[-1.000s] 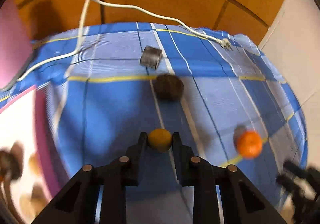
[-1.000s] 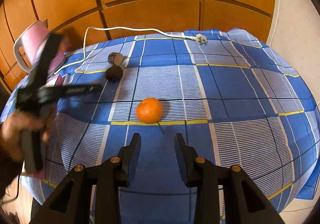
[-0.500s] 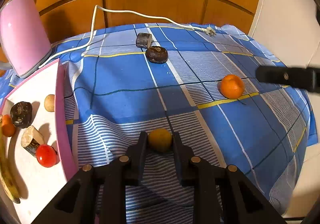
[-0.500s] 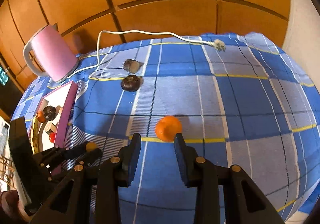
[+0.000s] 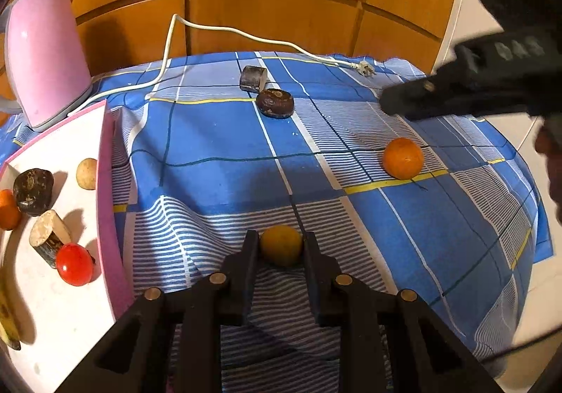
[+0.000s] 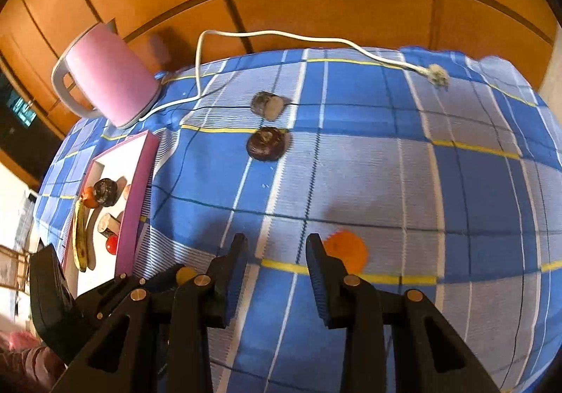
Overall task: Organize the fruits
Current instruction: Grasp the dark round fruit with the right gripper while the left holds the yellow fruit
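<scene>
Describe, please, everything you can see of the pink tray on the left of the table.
The pink tray is rectangular, with a white floor and a raised pink rim, seemingly plastic. It lies flat on the blue checked tablecloth, just in front of the pink kettle. In it lie a banana, a red tomato, a small orange fruit, a dark lumpy fruit, a pale round one and a cut cylindrical piece. No gripper touches it.

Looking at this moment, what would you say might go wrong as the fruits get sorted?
1. The small round yellow fruit is pinched only at the tips of the left hand-held gripper, so it may slip out before reaching the pink-rimmed white tray.
2. The round orange tangerine sits outside the open right hand-held gripper, beside one finger; closing now could nudge it and set it rolling.
</scene>
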Action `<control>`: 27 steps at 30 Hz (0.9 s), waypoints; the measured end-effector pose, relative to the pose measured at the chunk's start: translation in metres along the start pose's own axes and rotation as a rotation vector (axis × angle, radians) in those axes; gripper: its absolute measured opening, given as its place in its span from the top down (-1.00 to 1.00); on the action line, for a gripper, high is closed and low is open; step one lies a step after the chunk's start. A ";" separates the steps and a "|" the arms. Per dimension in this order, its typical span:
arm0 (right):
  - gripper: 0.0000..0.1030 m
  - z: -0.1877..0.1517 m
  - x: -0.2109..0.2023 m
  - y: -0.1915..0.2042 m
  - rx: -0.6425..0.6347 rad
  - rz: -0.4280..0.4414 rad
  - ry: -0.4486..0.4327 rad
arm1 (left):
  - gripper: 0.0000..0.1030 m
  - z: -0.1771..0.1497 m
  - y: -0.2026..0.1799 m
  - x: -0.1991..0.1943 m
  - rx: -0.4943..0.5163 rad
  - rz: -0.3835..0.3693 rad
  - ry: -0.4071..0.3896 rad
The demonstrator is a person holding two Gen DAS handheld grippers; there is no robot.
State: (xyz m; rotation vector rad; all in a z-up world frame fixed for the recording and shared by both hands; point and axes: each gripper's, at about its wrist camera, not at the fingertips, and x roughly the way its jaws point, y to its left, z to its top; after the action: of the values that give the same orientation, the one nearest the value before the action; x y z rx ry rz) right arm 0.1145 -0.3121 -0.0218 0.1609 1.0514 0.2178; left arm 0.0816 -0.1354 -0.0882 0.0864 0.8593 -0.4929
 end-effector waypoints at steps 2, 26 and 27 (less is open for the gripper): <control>0.33 0.009 0.005 0.001 -0.015 0.013 0.004 | 0.52 -0.001 0.000 0.000 0.008 0.001 -0.004; -0.20 0.091 0.132 0.032 -0.199 -0.066 0.142 | 0.51 -0.006 -0.004 -0.005 0.016 0.011 -0.014; -0.20 0.090 0.136 0.034 -0.204 -0.075 0.147 | 0.52 -0.006 -0.004 -0.005 0.016 0.010 -0.014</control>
State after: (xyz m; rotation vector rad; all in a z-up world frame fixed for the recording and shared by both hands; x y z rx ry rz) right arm 0.2548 -0.2473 -0.0841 -0.0797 1.1722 0.2702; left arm 0.0727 -0.1351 -0.0876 0.1014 0.8415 -0.4906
